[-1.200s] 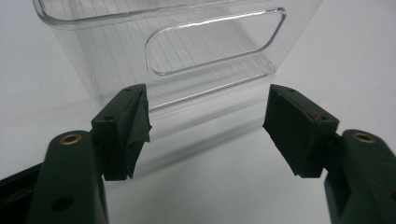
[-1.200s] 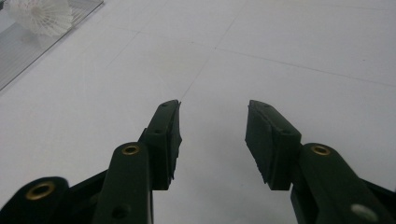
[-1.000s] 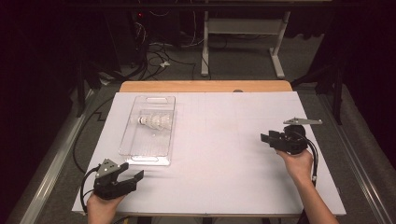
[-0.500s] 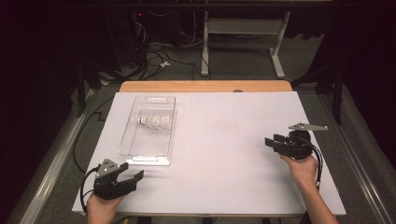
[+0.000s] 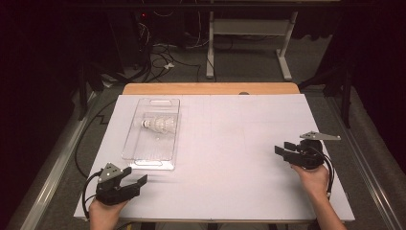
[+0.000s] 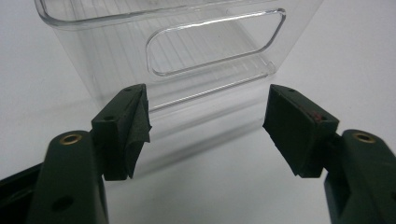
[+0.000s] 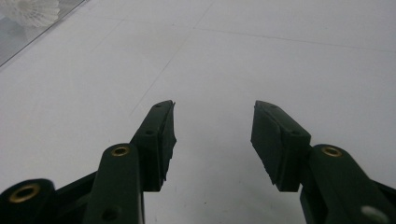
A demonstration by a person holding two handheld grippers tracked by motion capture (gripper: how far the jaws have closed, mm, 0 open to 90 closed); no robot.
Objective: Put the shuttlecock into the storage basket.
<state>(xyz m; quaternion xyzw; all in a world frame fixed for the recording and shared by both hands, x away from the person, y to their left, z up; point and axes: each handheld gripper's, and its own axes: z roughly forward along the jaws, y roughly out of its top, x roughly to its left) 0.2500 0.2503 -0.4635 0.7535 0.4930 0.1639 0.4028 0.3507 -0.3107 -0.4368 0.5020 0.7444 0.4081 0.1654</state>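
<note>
While shuttlecock (image 5: 160, 124) lies in clear bin (image 5: 139, 155), both grippers' fingers (image 6: 123, 126) stand apart, empty.

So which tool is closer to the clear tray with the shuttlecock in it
Left. The left tool sits just off the clear tray's near end, jaws open and pointing at it. The right tool is far across the table, empty, its jaws just opening.

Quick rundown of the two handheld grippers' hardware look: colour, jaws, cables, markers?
Both the left gripper and the right gripper are black, with two blocky jaws carrying dark flat pads and brass-coloured rivets. A grey three-cornered plate sits on top of each, and a black cable trails from each. The forearms are bare, with no sleeves.
</note>
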